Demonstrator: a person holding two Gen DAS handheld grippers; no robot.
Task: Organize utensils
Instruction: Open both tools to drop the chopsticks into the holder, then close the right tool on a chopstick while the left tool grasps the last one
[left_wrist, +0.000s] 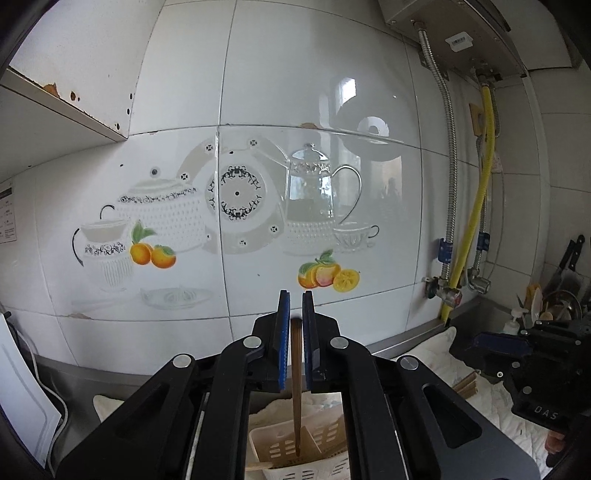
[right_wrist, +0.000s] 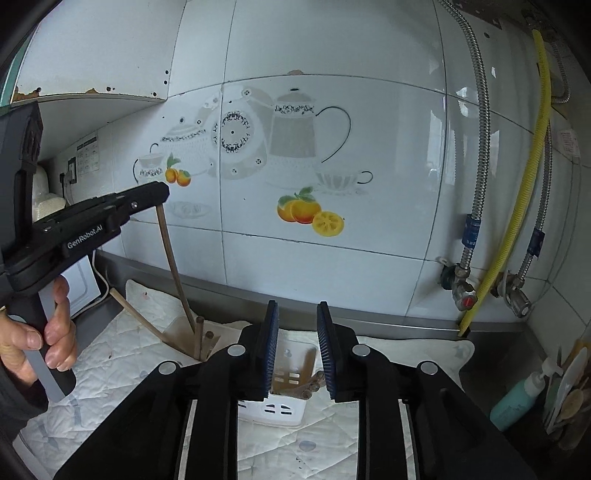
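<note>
My left gripper is shut on a dark wooden chopstick that hangs down with its tip in the beige slotted utensil holder. The right wrist view shows this gripper at the left, holding the chopstick over the beige holder, where other chopsticks lean. My right gripper is open and empty above a white slotted holder with several chopstick ends in it. It also shows at the right of the left wrist view.
A white quilted cloth covers the steel counter. The tiled wall stands right behind. Pipes and valves are at the right, a teal bottle and dishes in the right corner, a white appliance at the left.
</note>
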